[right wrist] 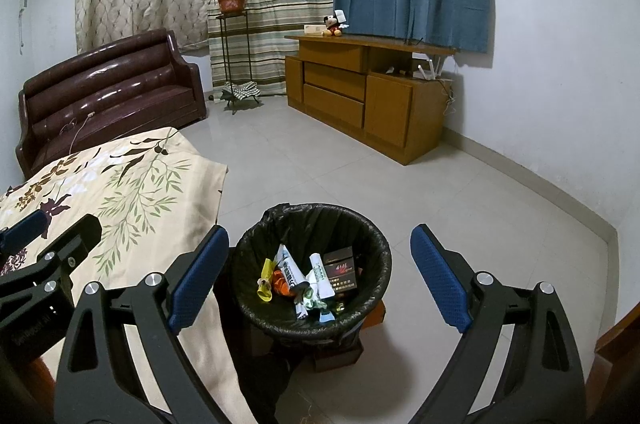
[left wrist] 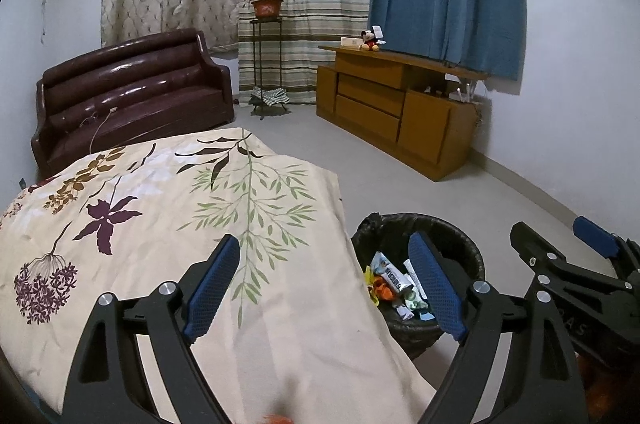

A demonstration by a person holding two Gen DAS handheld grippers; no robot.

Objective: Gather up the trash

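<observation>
Both grippers released, fingers spread, holding nothing: left gripper over floral bedsheet; right gripper above black-lined trash bin, wrappers inside, lower centre.

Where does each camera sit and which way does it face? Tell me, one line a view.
Left wrist: above the floral tablecloth, facing the sofa; the open left gripper shows, right gripper at the edge.
Right wrist: above the trash bin, facing the cabinet; the open right gripper shows.
Shared: bin, cloth, sofa, cabinet.
</observation>
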